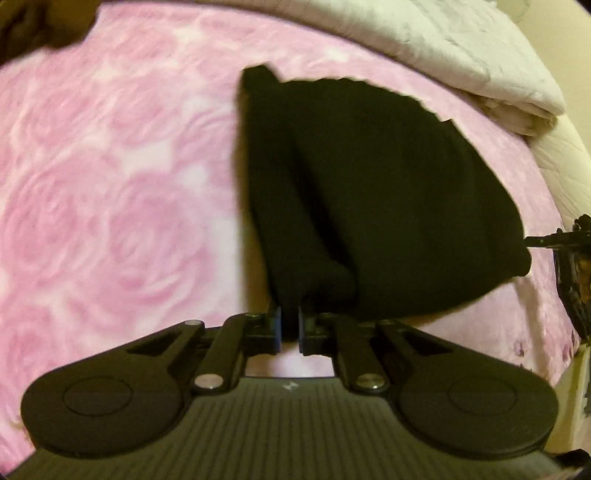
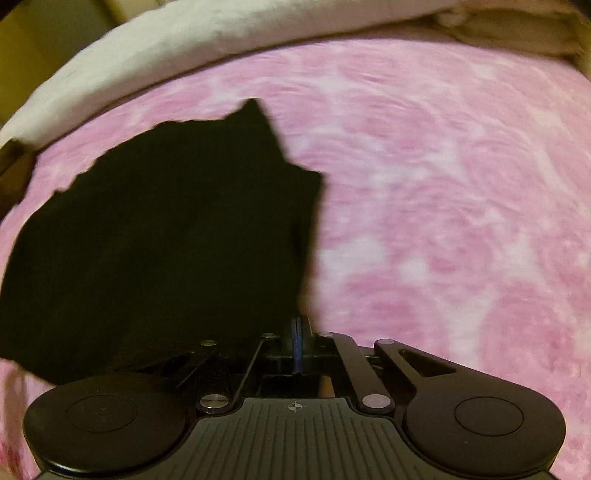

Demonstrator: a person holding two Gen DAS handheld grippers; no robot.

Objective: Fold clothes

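Note:
A black garment (image 1: pixel 388 184) lies spread over the pink rose-patterned blanket (image 1: pixel 110 184), its near edge lifted. My left gripper (image 1: pixel 290 326) is shut on a bunched fold of that near edge, with black cloth pinched between the blue pads. At the right edge of the left wrist view, my right gripper (image 1: pixel 543 240) holds the garment's other near corner. In the right wrist view the black garment (image 2: pixel 166 240) fills the left half, and its edge runs down into my right gripper (image 2: pixel 297 332), whose jaws are pressed together on it.
A folded cream quilt (image 1: pixel 461 44) lies along the far side of the bed, and the quilt (image 2: pixel 147 48) also shows in the right wrist view. A dark heap (image 1: pixel 37 29) sits at the top left corner. Pink blanket (image 2: pixel 443 184) stretches to the right.

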